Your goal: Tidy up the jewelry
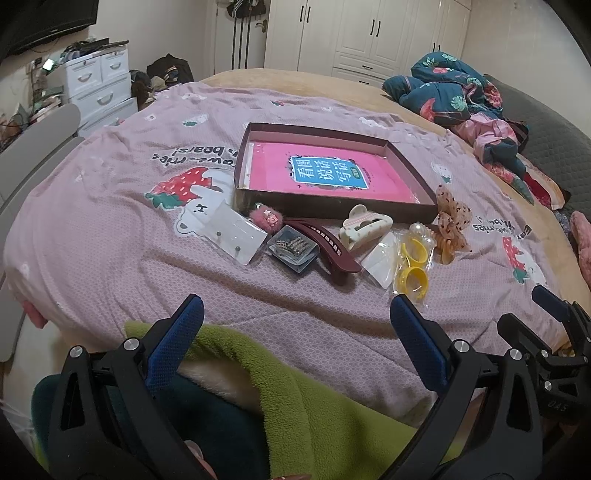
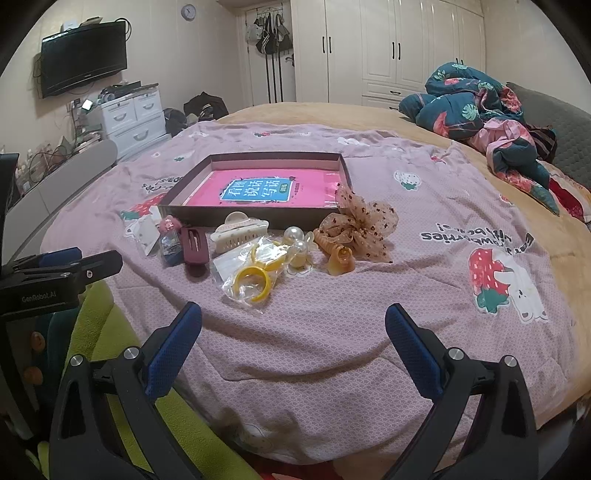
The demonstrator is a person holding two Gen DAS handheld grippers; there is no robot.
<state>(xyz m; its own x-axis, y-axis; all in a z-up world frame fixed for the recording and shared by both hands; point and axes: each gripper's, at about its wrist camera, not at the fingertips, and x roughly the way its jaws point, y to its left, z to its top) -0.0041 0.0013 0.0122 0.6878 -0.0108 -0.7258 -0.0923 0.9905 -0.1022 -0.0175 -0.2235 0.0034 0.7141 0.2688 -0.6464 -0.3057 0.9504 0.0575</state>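
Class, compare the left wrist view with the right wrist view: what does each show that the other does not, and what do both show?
Only the left wrist view shows the right gripper, at its right edge, and the earring card face up with its studs.

Only the right wrist view shows the wall television, the clock, and the left gripper from the side.

Both show the dark tray holding a pink book, the cream claw clip, the yellow rings in a clear bag and the dotted bow on the pink bedspread.
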